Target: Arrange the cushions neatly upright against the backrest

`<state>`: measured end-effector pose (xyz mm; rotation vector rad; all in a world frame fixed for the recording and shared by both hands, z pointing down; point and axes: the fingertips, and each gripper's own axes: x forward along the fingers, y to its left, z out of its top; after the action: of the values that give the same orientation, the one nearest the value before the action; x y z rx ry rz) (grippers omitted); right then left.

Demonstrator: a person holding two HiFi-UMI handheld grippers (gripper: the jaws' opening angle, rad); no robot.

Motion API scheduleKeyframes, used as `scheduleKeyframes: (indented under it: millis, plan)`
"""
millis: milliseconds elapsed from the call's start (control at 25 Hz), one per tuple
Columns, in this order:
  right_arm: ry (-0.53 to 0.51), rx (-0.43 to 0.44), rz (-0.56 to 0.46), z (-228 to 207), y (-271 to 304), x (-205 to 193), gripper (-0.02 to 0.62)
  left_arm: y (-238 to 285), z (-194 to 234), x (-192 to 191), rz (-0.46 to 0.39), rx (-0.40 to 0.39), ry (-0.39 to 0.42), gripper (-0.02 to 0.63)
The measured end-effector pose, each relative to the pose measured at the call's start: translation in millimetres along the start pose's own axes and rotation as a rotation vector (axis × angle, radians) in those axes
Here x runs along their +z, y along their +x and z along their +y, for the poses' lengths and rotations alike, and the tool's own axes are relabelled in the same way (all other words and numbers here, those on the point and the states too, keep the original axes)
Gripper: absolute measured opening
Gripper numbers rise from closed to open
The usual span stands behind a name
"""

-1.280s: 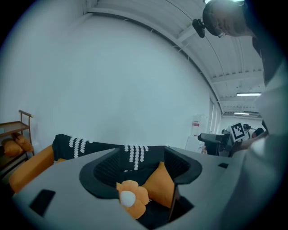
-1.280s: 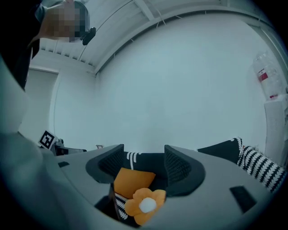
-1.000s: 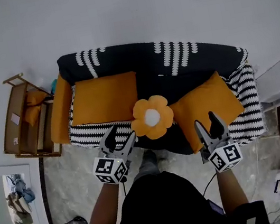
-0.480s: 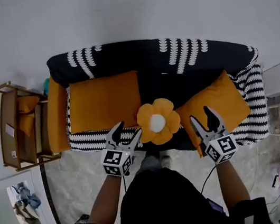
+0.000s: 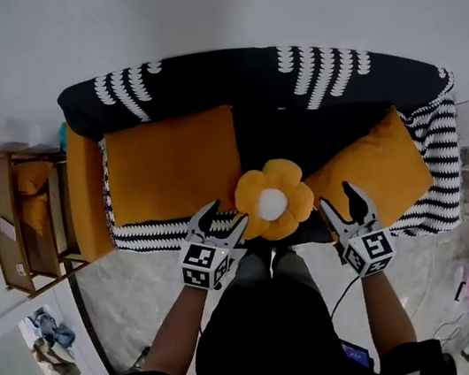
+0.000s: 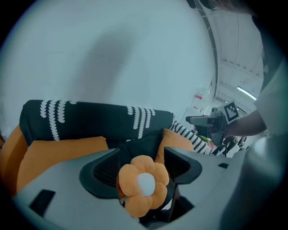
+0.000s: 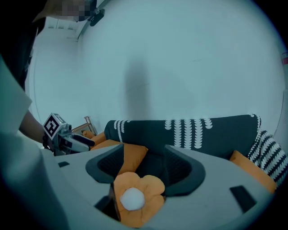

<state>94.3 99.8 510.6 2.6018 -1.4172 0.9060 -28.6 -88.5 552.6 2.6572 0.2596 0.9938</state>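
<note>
Change: both hands have dropped toward the front edge of the sofa [image 5: 450, 189] since a second ago. They now sit either side of the flower cushion [image 5: 273, 201]. No cushion has shifted.
Left claw [image 5: 223, 220]: spread and empty. The flower cushion shows in the gap between its jaws but lies beyond them. Its inner tip may brush a petal, though the head view is too coarse to say.
Right claw [image 5: 342, 200]: spread and empty, just right of the flower cushion.
Flower cushion: flat on the seat's front edge, mid-sofa, well short of the backrest [image 5: 224, 76].
Other cushions: a large orange cushion [image 5: 173, 168] lies flat on the left of the seat. A square orange cushion [image 5: 375, 171] lies askew on the right.
Meaning for task: nothing is stood up yet. This looks like the approach to lift the flower cushion first.
</note>
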Motion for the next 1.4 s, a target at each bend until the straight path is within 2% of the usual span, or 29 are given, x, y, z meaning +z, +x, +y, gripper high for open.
scheduleKeyframes:
  millis: [240, 480, 760, 1040, 1120, 1200, 1400]
  plan:
    - [-0.009, 0.015, 0.078, 0, 15, -27, 0.291, 42, 8, -45, 0.121, -0.018, -0.033, 0.321]
    - [-0.034, 0.055, 0.157, -10, 33, -61, 0.291, 91, 28, -96, 0.235, 0.008, -0.076, 0.321]
    - [-0.129, 0.171, 0.279, -26, 80, -100, 0.301, 128, 45, -143, 0.321, 0.085, -0.13, 0.322]
    - [-0.09, 0.247, 0.405, -43, 129, -147, 0.318, 149, 38, -177, 0.391, 0.12, -0.187, 0.32]
    - [-0.077, 0.274, 0.451, -44, 137, -163, 0.335, 151, 42, -179, 0.38, 0.158, -0.216, 0.245]
    - [-0.071, 0.311, 0.506, -45, 145, -180, 0.353, 151, 44, -179, 0.369, 0.179, -0.252, 0.21]
    - [0.015, 0.355, 0.617, -46, 167, -206, 0.362, 140, 37, -176, 0.348, 0.181, -0.225, 0.168]
